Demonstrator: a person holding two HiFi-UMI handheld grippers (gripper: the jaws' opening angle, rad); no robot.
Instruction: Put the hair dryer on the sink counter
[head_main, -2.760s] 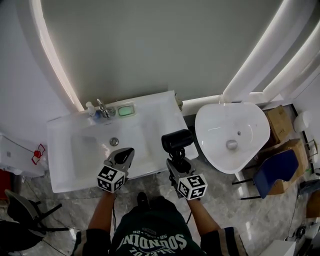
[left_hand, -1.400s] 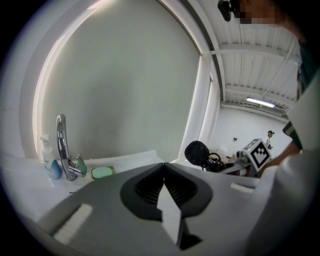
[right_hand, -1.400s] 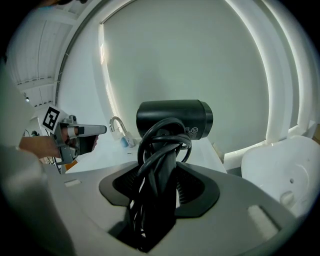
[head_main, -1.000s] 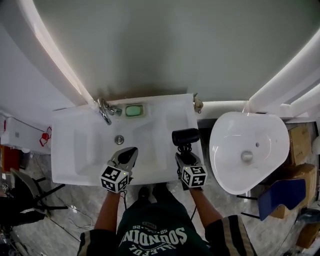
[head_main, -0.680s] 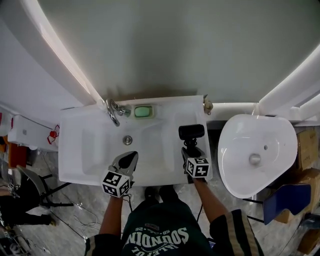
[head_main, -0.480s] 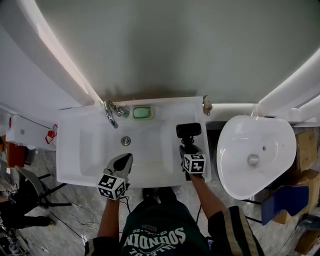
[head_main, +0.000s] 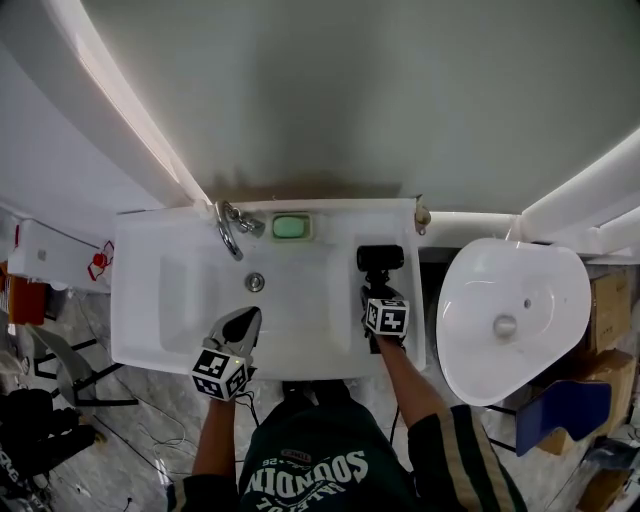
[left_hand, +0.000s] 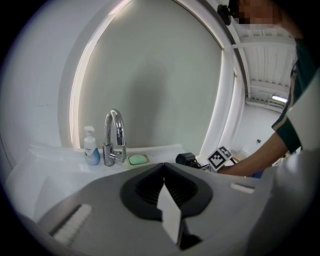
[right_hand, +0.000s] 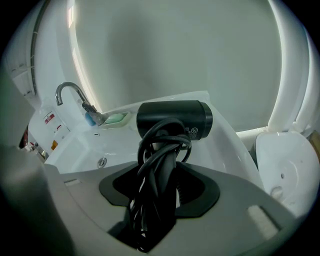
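The black hair dryer (head_main: 380, 258) has its cord wound round the handle, and my right gripper (head_main: 377, 292) is shut on that handle. In the right gripper view the dryer's barrel (right_hand: 174, 119) lies crosswise ahead of the jaws, with the corded handle (right_hand: 157, 190) between them. The dryer is over the right part of the white sink counter (head_main: 340, 345); I cannot tell whether it touches it. My left gripper (head_main: 243, 322) hangs over the basin's front edge, shut, with nothing in it.
A chrome faucet (head_main: 228, 228), a green soap dish (head_main: 290, 227) and a soap bottle (left_hand: 91, 147) stand along the counter's back. The drain (head_main: 256, 283) lies in the basin. A separate white basin (head_main: 510, 315) is close on the right, with cardboard boxes (head_main: 610, 300) beyond.
My right gripper has carried the hair dryer from off the counter's front right corner to over its right part. The left gripper has stayed near the basin's front edge.
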